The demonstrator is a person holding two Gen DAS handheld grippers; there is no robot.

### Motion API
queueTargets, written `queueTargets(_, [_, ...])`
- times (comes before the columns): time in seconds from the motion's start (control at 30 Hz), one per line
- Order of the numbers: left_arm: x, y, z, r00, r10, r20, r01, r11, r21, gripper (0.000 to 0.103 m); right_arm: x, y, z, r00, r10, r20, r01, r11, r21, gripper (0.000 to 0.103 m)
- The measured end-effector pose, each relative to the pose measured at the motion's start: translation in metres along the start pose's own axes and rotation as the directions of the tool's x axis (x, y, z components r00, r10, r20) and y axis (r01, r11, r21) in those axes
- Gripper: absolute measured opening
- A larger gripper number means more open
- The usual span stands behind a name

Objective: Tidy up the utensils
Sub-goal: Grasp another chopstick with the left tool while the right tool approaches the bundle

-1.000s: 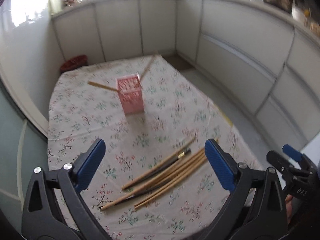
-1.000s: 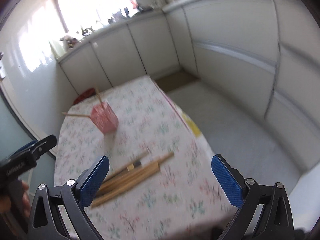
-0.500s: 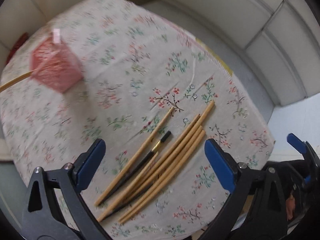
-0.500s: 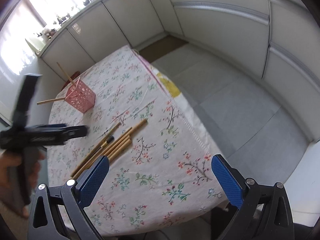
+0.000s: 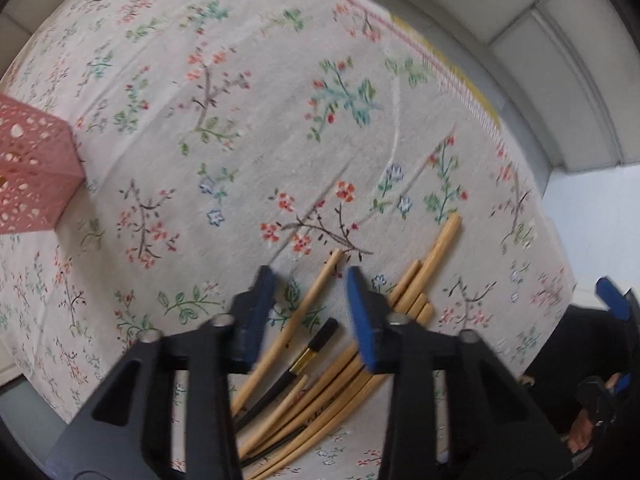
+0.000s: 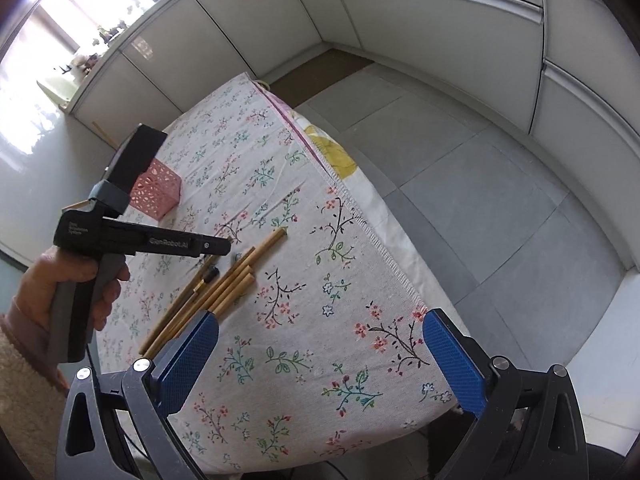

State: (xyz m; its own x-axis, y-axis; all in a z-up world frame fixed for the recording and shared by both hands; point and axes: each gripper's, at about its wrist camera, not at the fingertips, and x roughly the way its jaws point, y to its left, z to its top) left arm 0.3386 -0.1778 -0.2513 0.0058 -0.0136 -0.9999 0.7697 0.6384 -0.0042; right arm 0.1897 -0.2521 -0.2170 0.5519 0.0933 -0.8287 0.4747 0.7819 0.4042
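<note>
Several bamboo chopsticks (image 5: 400,304) and a black one with a gold band (image 5: 316,348) lie in a loose bundle on the floral tablecloth; they also show in the right wrist view (image 6: 224,284). My left gripper (image 5: 310,304) hovers low over the bundle with its jaws partly closed, straddling one bamboo chopstick (image 5: 304,308) without gripping it. A pink perforated holder (image 5: 28,176) stands to the left, with chopsticks in it (image 6: 100,132). My right gripper (image 6: 320,360) is open and empty above the table's near corner.
The tablecloth's right edge (image 6: 360,216) drops to a grey tiled floor (image 6: 500,200). White cabinets (image 6: 400,8) line the walls. The left hand-held gripper body (image 6: 132,240) stands between the right camera and the holder.
My left gripper has dropped down close over the chopstick bundle and its jaws have narrowed from wide open. The right gripper has tilted down a little and stays open.
</note>
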Motion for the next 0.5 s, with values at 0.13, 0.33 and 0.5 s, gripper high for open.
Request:
queueTargets(0.13, [0.001,-0.006,-0.002,1.000,0.013,0.016,-0.013,1.000,0.010,0.026,0.004,0.002,0.000,1.000,-0.013,-0.006,0.013,1.000,-0.007,0.103])
queueTargets(0.33, [-0.003,0.011,-0.023,0.992,0.034,0.123,-0.026,0.997,-0.066,0.011,0.012,0.003,0.002,0.999,-0.019,-0.032,0.020,1.000,0.017,0.103])
queueTargets(0.5, [-0.034,0.035,-0.064,0.952,0.040,0.305,0.014,0.985,-0.173,0.011,0.026,0.010,0.013,0.997,-0.063,-0.045,0.065,0.996,0.054,0.103])
